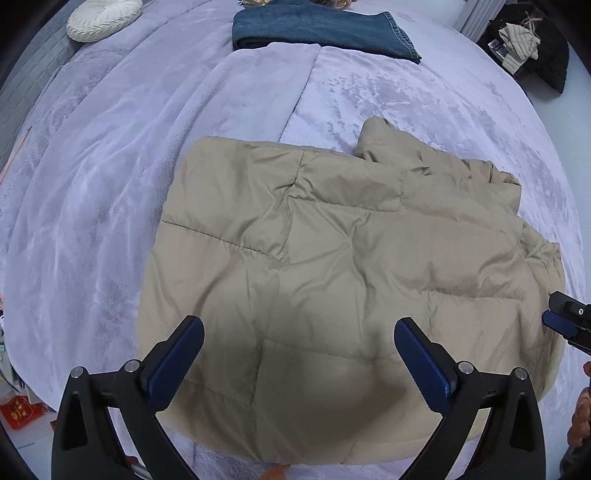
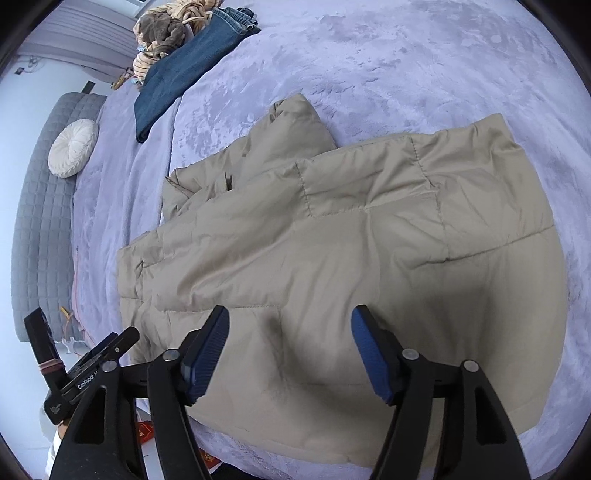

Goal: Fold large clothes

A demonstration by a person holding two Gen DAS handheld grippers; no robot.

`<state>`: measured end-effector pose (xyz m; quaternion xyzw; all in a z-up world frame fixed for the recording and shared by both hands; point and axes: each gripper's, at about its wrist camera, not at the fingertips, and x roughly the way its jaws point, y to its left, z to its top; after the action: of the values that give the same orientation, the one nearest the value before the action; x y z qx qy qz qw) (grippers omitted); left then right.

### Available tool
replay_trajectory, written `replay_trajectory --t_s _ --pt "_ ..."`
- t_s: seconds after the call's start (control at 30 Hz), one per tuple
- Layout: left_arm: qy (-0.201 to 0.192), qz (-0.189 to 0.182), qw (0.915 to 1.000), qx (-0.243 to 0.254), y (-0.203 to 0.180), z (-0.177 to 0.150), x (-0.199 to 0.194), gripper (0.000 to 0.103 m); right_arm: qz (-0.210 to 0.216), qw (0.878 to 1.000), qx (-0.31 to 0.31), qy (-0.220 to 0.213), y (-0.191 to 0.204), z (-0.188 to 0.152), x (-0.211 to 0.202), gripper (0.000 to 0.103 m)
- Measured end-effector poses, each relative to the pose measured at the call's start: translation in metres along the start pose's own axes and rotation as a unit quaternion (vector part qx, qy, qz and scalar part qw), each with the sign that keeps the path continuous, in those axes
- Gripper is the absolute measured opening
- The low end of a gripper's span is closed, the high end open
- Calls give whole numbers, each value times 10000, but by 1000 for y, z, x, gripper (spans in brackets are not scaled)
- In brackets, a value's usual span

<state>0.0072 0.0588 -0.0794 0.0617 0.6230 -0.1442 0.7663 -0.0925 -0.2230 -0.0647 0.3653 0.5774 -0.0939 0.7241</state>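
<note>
A beige quilted puffer jacket (image 1: 332, 266) lies folded on the lavender bed cover (image 1: 110, 184), near the bed's front edge. My left gripper (image 1: 299, 358) hangs above its near part, jaws wide open, nothing between the blue pads. The tip of the right gripper (image 1: 565, 317) shows at the right edge of the left wrist view. In the right wrist view the same jacket (image 2: 351, 258) fills the middle, a sleeve or collar part bunched at its far left. My right gripper (image 2: 290, 350) hovers over the near hem, open and empty.
Folded blue jeans (image 1: 321, 29) lie at the far side of the bed, with a plush toy (image 2: 162, 29) beside them. A round cream cushion (image 2: 73, 147) rests against the grey quilted headboard (image 2: 40, 221). Dark bags with clothes (image 1: 528, 44) stand beyond the bed. A red packet (image 1: 18, 410) lies on the floor.
</note>
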Motion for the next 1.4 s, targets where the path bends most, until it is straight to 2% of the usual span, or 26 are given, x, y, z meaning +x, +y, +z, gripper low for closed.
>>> replay_trajectory --t_s 0.23,0.4,0.47,0.5,0.67,0.8,0.9,1.03,1.23,1.27,1.4 --pt "219 -216 9983 504 27 -12 7 103 -46 9991 363 -206 19 -40 5 83" --pt "242 -306 9982 463 60 -15 10 103 -149 9977 595 -271 32 -67 17 83" --pt "255 -336 9984 388 72 -15 13 103 -166 9975 639 -255 37 -73 22 95" --pt "294 -400 9981 352 78 -15 15 103 -169 9975 638 -250 40 -76 24 102" --pt "353 -723 9964 268 94 -17 22 103 -143 9979 564 -295 55 -82 30 103" --pt "373 -1224 9917 157 111 -13 30 103 -115 9988 462 -138 64 -80 41 103" --pt "416 -1770 9833 42 131 -7 39 103 -215 9985 512 -10 63 -79 53 103" --pt "874 -2728 9580 -124 155 -2 66 103 -300 9981 528 73 61 -78 61 103" --pt "1140 -3599 9258 -210 148 8 92 103 -398 9979 479 158 61 -77 70 103" --pt "1161 -3660 9232 -155 141 10 95 103 -420 9979 467 166 62 -77 71 103" --pt "1216 -3460 9302 130 122 18 105 103 -499 9976 432 195 63 -76 74 103"
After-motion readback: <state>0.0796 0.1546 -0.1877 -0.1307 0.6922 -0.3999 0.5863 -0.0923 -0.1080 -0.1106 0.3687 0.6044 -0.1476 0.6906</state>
